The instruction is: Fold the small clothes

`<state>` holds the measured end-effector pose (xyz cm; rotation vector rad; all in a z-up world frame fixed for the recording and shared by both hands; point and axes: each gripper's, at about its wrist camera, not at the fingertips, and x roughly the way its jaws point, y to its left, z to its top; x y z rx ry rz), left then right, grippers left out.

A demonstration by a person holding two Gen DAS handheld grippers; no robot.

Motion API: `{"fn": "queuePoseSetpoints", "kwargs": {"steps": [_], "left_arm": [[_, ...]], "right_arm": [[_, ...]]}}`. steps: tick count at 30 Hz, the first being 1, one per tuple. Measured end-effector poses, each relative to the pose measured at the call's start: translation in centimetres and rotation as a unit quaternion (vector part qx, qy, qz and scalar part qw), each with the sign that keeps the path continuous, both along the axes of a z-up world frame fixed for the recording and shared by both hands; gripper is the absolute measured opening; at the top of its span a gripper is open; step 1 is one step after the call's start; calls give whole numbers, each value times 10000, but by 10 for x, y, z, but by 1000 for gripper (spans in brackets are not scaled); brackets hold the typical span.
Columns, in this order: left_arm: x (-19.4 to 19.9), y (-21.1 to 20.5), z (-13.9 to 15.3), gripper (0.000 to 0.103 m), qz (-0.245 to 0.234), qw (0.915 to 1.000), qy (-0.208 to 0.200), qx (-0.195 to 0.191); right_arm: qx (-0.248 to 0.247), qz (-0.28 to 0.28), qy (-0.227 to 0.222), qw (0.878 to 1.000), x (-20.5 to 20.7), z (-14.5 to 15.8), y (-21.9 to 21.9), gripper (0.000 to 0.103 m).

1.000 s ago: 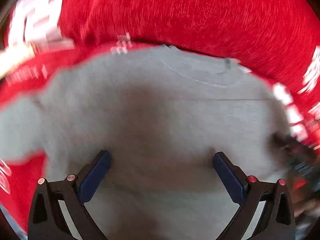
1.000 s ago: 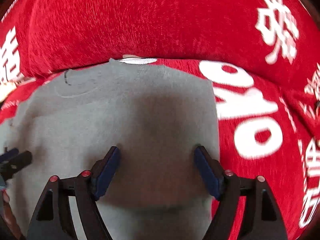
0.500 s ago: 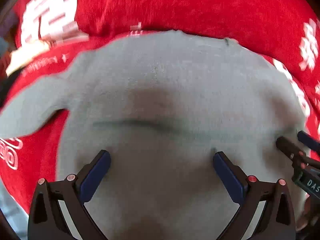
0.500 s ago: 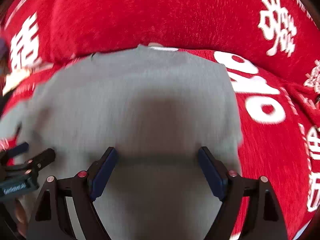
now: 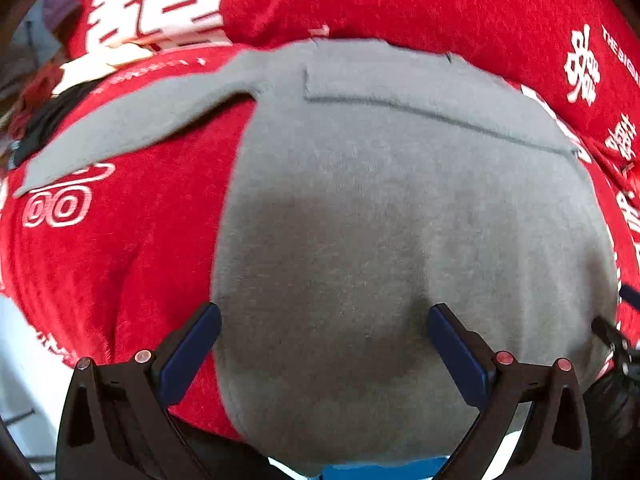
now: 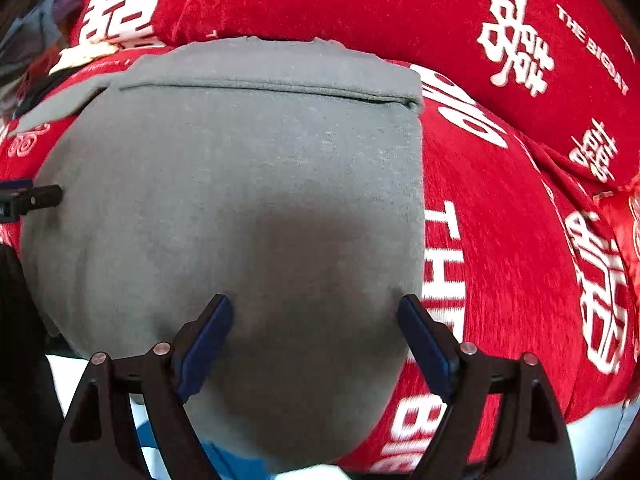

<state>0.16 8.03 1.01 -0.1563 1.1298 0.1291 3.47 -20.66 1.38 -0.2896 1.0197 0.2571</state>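
Left wrist view: the left gripper hangs with its blue fingers spread wide and empty over the grey garment, which lies flat on the red printed cover ahead of and beneath both fingertips. One sleeve trails out beyond the left finger, and a folded edge crosses the cloth far ahead of the tips. In the right wrist view the right gripper also hangs parted, holding nothing, above the same cloth. The fabric looks soft, light and limp, likely to sag and drag on the plush cover; pinching the loose sleeve near its cuff, or a hem corner, seems the surest hold.
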Motion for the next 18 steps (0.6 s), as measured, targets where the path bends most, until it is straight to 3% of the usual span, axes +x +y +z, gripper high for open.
{"fn": "queuePoseSetpoints", "kwargs": {"steps": [3,4,6,8,10,13,18], "left_arm": [[0,-24,-8,103,-303,9993,202,36],[0,-31,-19,103,-438,9979,397,264],[-8,-23,-20,103,-359,9989,274,117],[-14,-2,-22,103,-101,9990,435,-66],[-24,20,-27,103,169,9982,555,-176],[-33,44,-35,103,494,9926,796,-771],[-43,22,-10,103,404,9974,592,-83]], "right_arm": [[267,384,-142,9988,-11,4,32,87],[128,611,-102,9980,-13,-2,46,87],[-396,960,-67,9946,-19,-24,66,88],[-324,1038,-363,9934,-28,-23,57,89],[-199,835,-176,9962,-27,-25,35,91],[-185,536,-53,9984,-30,-28,-3,93],[-697,486,70,9964,-42,-24,-4,94]]}}
